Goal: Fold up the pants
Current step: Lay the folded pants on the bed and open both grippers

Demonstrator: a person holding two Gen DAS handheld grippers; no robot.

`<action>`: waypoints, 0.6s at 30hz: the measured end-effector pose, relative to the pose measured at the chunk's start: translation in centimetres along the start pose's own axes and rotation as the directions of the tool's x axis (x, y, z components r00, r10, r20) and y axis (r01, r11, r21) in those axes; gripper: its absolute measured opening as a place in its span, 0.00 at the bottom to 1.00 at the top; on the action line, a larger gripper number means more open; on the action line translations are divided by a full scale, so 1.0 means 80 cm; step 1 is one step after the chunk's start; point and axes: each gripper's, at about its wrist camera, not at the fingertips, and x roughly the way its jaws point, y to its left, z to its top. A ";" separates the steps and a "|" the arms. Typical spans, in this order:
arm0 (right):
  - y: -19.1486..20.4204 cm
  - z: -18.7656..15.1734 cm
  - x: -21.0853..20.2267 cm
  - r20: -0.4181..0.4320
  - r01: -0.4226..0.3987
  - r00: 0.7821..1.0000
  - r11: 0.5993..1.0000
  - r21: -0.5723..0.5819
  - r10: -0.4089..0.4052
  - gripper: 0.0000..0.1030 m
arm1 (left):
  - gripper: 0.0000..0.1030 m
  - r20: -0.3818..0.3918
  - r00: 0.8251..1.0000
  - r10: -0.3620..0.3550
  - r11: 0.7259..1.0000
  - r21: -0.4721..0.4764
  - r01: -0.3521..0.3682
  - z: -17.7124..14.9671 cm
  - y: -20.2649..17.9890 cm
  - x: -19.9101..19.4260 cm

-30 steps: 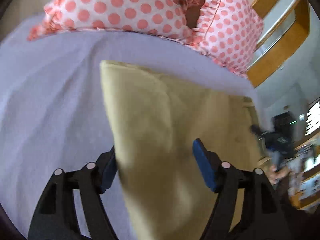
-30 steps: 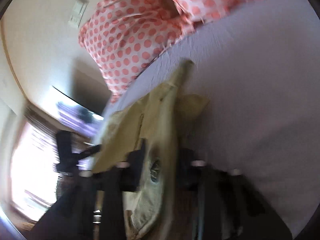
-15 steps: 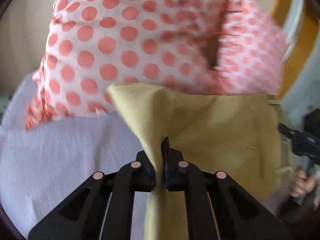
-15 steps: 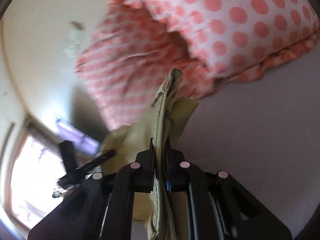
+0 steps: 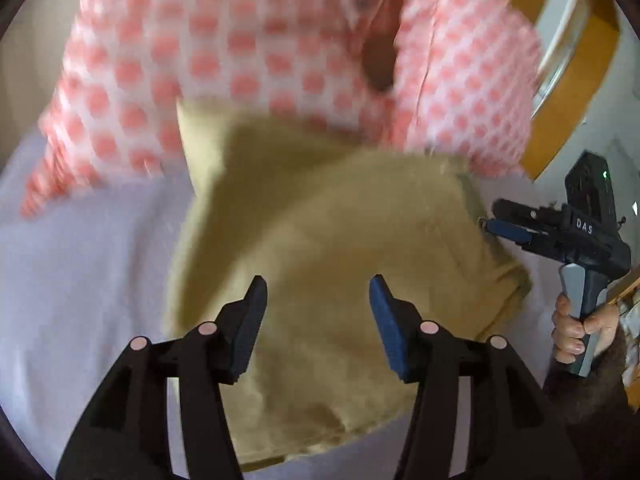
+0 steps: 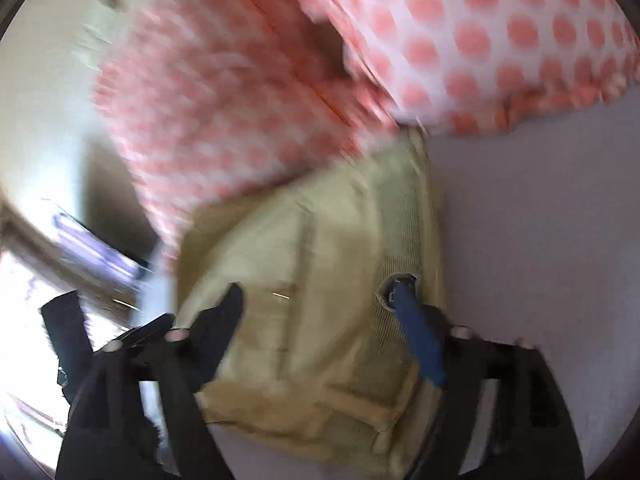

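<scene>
The khaki pants (image 5: 320, 248) lie folded over on the lavender bed sheet (image 5: 80, 280), their far edge against the polka-dot pillows. My left gripper (image 5: 318, 284) is open just above the pants' near half, holding nothing. In the right wrist view the pants (image 6: 320, 280) show their waistband and button side. My right gripper (image 6: 320, 292) is open over them, holding nothing. The right gripper also shows in the left wrist view (image 5: 496, 220) at the pants' right edge, held by a hand.
Two pink polka-dot pillows (image 5: 240, 52) lie right behind the pants; they also show in the right wrist view (image 6: 480, 40). A wooden frame (image 5: 568, 92) stands at the right. Bare sheet (image 6: 540, 240) lies right of the pants. A bright window (image 6: 24, 320) is at the left.
Half a second ago both grippers were shut on the pants and holding them up. Now both have opened and the pants have dropped folded onto the sheet.
</scene>
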 end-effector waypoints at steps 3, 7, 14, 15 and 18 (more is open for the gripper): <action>0.016 -0.002 -0.009 0.031 0.146 0.989 0.988 -0.045 -0.145 0.79 | 0.44 0.013 0.996 0.086 0.996 0.000 -0.086 -0.009 -0.003 0.006; 0.064 -0.079 -0.080 0.187 0.221 0.965 0.957 -0.189 -0.186 0.99 | 0.77 0.074 0.988 0.134 0.991 -0.008 -0.134 -0.055 -0.012 -0.043; 0.111 -0.214 -0.073 0.259 0.426 0.899 0.842 -0.329 -0.353 0.99 | 0.98 0.114 0.919 0.377 0.926 -0.023 -0.376 -0.170 -0.022 -0.093; 0.113 -0.223 -0.067 0.252 0.439 0.895 0.831 -0.343 -0.369 0.99 | 0.98 0.104 0.920 0.377 0.926 -0.028 -0.376 -0.178 -0.024 -0.091; 0.115 -0.239 -0.042 0.225 0.471 0.881 0.807 -0.355 -0.416 0.99 | 0.98 0.080 0.924 0.374 0.928 -0.021 -0.373 -0.197 -0.027 -0.083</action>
